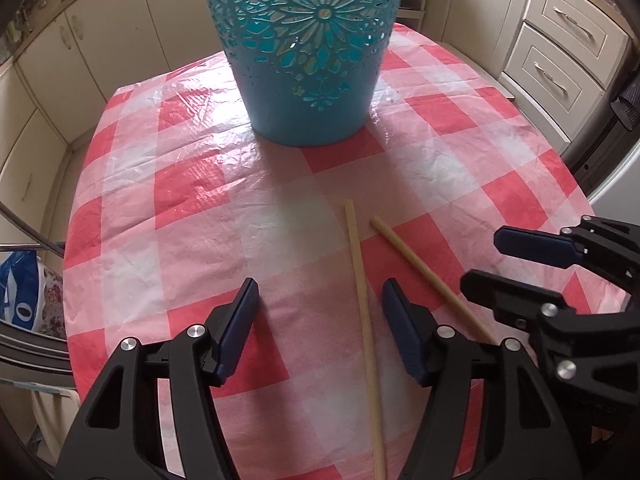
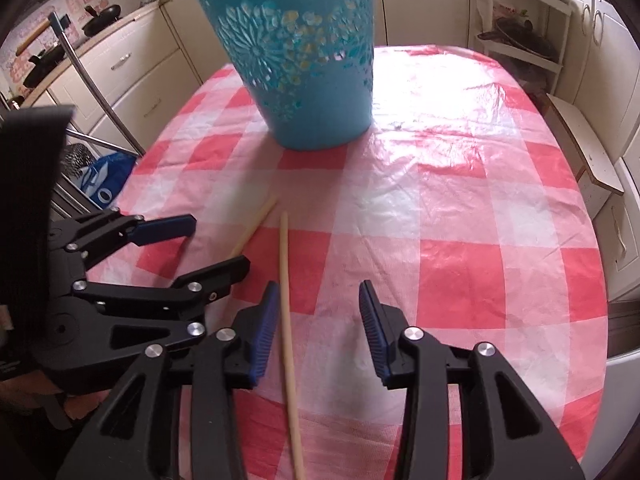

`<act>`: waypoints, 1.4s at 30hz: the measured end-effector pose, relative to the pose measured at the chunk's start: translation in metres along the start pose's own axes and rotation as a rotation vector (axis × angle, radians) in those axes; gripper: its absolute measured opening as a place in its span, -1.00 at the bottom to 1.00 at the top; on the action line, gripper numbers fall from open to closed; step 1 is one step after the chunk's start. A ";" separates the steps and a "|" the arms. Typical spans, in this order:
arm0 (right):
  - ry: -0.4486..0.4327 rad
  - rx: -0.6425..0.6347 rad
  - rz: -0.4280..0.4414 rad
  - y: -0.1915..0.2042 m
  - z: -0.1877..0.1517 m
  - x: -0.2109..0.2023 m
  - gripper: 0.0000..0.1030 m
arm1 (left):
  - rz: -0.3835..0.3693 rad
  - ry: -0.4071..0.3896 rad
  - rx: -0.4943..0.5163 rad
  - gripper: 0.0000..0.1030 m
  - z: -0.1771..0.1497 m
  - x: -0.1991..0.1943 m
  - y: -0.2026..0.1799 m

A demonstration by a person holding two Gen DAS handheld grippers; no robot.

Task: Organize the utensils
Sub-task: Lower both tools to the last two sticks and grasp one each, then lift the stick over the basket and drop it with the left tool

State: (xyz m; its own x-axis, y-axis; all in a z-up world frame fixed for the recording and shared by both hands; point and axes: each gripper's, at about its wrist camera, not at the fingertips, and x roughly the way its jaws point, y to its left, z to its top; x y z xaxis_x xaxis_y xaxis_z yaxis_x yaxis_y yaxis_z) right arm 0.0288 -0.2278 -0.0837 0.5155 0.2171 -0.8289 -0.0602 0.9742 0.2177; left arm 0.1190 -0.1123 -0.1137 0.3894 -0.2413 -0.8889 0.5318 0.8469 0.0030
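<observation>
Two pale wooden chopsticks lie on the red-and-white checked tablecloth (image 1: pixel 180 200), in front of a tall turquoise openwork basket (image 1: pixel 312 60) (image 2: pixel 312 80). My left gripper (image 1: pixel 318 304) is open, and one chopstick (image 1: pixel 362 300) runs between its jaws, close to the right pad. The other chopstick (image 1: pixel 420 264) passes outside that pad, toward my right gripper (image 1: pixel 508 266). In the right wrist view my right gripper (image 2: pixel 318 312) is open around that chopstick (image 2: pixel 286 300), which lies beside the left pad. The first chopstick (image 2: pixel 256 220) slants away behind my left gripper (image 2: pixel 196 248).
Cream kitchen cabinets and drawers (image 1: pixel 560 52) ring the oval table (image 2: pixel 460 240). A metal rail (image 2: pixel 100 88) and a blue bag (image 2: pixel 104 184) stand off the left edge. A white shelf rack (image 2: pixel 520 40) stands at the back right. The two grippers sit close side by side.
</observation>
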 end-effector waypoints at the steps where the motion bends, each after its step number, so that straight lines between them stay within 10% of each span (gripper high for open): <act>1: -0.001 -0.007 0.005 0.002 0.000 0.000 -0.21 | 0.004 0.000 0.000 0.18 0.000 0.000 0.001; 13: 0.045 -0.137 -0.044 0.025 -0.004 0.015 -0.82 | -0.009 -0.012 0.031 -0.18 0.005 0.000 -0.004; 18: 0.041 -0.107 -0.043 0.020 0.000 0.018 -0.89 | -0.060 -0.003 0.092 -0.91 0.011 0.001 -0.019; 21: 0.043 -0.043 -0.007 0.010 0.003 0.017 -0.89 | -0.107 -0.013 0.065 -0.92 0.015 -0.009 -0.019; 33: -0.031 0.194 0.131 -0.023 0.011 -0.002 -0.89 | -0.122 -0.828 -0.168 -0.91 0.102 -0.198 0.041; 37: -0.069 0.206 0.144 -0.025 0.015 -0.007 -0.89 | -0.025 -0.955 -0.239 -0.91 0.154 -0.187 0.039; 42: -0.113 0.251 0.152 -0.034 0.019 -0.015 -0.89 | 0.039 -0.877 -0.297 -0.91 0.191 -0.127 0.040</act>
State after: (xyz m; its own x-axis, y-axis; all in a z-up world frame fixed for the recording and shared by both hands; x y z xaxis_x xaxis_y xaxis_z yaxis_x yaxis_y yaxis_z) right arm 0.0391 -0.2656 -0.0691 0.6091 0.3374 -0.7178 0.0618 0.8821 0.4670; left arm 0.2338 -0.1384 0.0868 0.8973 -0.3793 -0.2257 0.3384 0.9195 -0.1998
